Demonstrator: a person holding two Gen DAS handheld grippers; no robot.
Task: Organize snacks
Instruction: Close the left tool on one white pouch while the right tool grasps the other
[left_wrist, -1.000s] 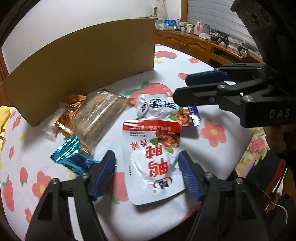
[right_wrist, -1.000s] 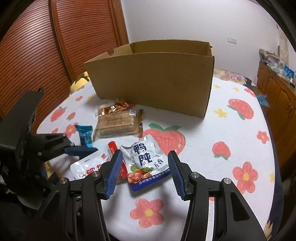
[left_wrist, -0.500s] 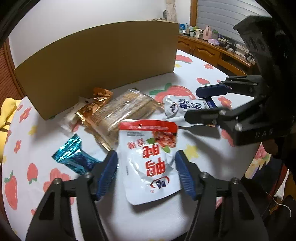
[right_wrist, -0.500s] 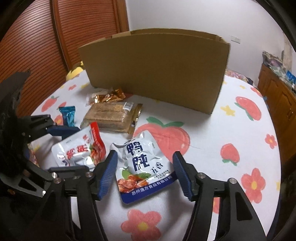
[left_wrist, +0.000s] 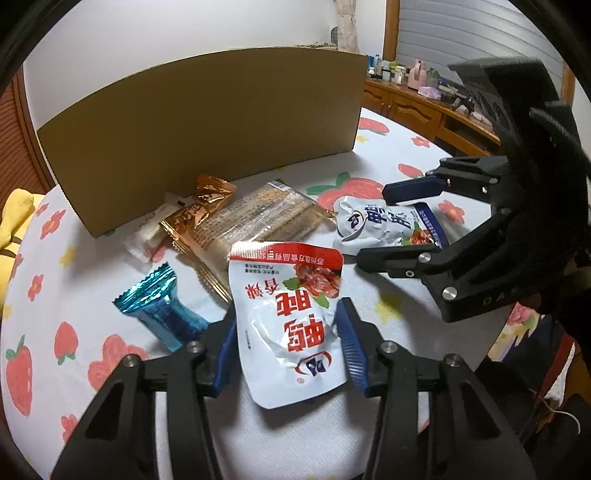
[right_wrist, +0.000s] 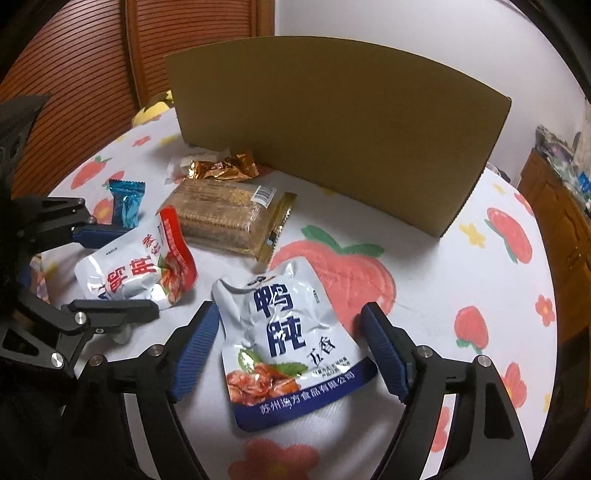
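Note:
A white pouch with a red top (left_wrist: 284, 314) lies on the strawberry tablecloth (left_wrist: 369, 424). My left gripper (left_wrist: 286, 347) is closing on this pouch; its blue pads touch both sides and the foil buckles. In the right wrist view that pouch (right_wrist: 125, 273) bulges between the left gripper's (right_wrist: 138, 271) fingers. A white pouch with a blue bottom (right_wrist: 288, 332) lies flat between the fingers of my right gripper (right_wrist: 290, 347). Its jaws are opening and the pads stand clear of the foil. From the left wrist this gripper (left_wrist: 395, 225) straddles the blue pouch (left_wrist: 376, 225).
A tall cardboard box (left_wrist: 207, 129) stands at the back, its inside hidden. In front of it lie a cracker packet (left_wrist: 255, 221), a gold wrapper (left_wrist: 199, 210), a white wrapper (left_wrist: 147, 232) and a blue foil candy (left_wrist: 159, 306). A wooden cabinet (left_wrist: 406, 107) stands beyond the table.
Both grippers moved forward over their pouches. The left jaws narrowed onto the red-topped pouch, which crumpled. The right jaws widened around the blue-bottomed pouch.

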